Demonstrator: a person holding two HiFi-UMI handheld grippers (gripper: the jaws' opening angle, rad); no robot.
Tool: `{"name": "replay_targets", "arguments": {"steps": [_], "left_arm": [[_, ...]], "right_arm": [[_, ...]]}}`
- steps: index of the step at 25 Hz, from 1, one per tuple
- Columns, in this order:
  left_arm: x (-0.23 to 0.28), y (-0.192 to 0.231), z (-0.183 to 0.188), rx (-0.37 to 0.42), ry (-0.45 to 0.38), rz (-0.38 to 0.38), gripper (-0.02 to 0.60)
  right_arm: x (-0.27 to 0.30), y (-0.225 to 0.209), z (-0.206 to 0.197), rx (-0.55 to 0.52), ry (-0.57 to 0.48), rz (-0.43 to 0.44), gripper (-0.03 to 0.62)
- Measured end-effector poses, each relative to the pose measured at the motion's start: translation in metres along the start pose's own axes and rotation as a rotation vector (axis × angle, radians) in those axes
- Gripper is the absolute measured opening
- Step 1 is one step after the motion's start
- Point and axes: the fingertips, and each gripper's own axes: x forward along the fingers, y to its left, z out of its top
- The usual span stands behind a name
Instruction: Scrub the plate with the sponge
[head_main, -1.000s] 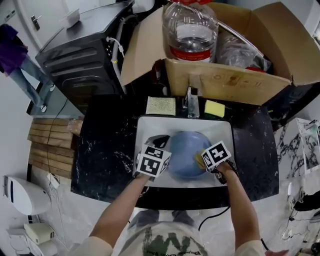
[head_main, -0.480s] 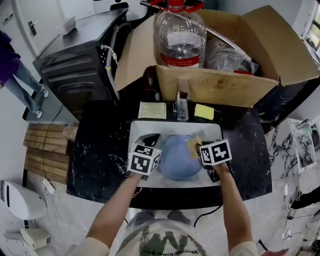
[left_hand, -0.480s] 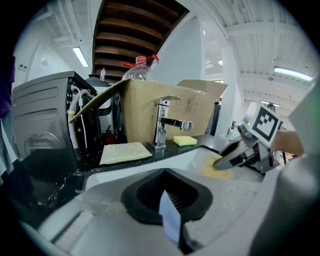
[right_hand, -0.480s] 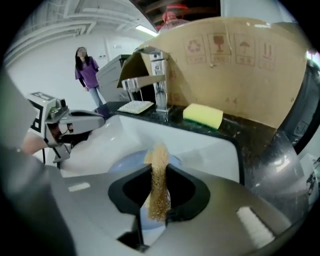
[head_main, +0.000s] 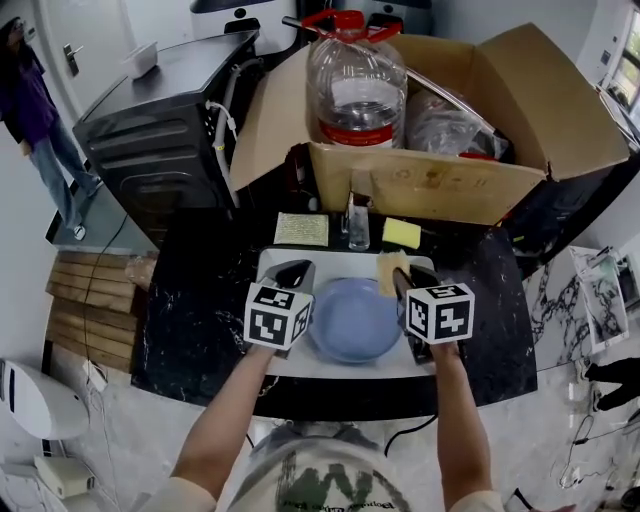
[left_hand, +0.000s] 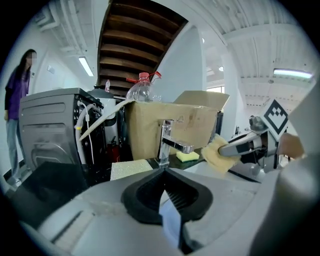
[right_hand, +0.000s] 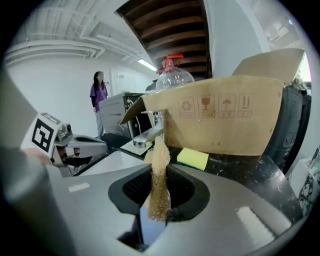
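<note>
Plate, blue, lies in the white sink at the frame's centre. The left tool is clamped on its left rim. The right tool, centre right, is shut on the sponge, tan and thin, at the plate's upper right edge. A yellow sponge lies on the dark worktop beside the tap.
</note>
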Motion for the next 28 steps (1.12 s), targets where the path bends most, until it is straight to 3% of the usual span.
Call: {"name": "replay_targets", "arguments": {"steps": [14, 28], "left_arm": [[-0.017, 0.007, 0.025, 0.012, -0.063, 0.037, 0.003], [-0.018, 0.008, 0.030, 0.017, -0.070, 0.037, 0.003]], "right_arm": [[-0.036, -0.007, 0.050, -0.024, -0.297, -0.114, 0.069], [-0.038, -0.006, 0.054, -0.031, -0.334, -0.116, 0.067]]}}
